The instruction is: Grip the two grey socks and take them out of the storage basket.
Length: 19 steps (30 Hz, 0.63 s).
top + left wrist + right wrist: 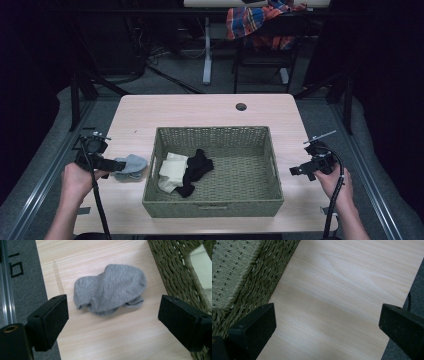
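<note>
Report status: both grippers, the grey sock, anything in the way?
Left gripper open above grey sock, sock loose on table beside basket. Right gripper open, holding nothing. Nothing in the way.

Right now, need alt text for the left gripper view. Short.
A crumpled grey sock lies on a light wooden table, between and beyond the two open black fingers of the left gripper, which do not touch it. The woven wall of a basket runs along the right edge.
</note>
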### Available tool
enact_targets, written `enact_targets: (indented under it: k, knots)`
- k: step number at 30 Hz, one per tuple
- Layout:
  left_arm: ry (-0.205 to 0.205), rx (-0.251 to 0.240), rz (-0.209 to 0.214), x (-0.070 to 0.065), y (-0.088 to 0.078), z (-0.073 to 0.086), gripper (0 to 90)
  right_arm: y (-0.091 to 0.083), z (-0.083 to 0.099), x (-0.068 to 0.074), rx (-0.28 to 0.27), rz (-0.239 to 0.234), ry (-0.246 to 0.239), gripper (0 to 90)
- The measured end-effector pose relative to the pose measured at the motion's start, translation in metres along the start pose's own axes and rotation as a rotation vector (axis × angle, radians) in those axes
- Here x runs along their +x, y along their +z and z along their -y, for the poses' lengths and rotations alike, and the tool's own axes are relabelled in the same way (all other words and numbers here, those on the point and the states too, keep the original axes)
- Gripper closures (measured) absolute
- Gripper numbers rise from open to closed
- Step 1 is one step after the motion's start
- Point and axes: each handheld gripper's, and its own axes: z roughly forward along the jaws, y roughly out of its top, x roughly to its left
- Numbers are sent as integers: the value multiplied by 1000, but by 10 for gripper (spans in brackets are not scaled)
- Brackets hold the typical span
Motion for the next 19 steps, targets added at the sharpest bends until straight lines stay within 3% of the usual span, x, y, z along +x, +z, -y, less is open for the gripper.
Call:
enact_targets:
  k: [6,9,11,19]
  knots:
    - [-4,-16,-10,-9,-8,21,56,0,0,0,0,0,-1,8]
    - [-2,5,-31,-13,-3,36,28,0,0,0,-2,-2,5,8]
    - [0,16,-34,-14,-1,38,8,1,1,1,-21,-11,14,8]
    - [-21,-2,-26,-8,7,44,1,1,-1,0,2,-7,-8,9]
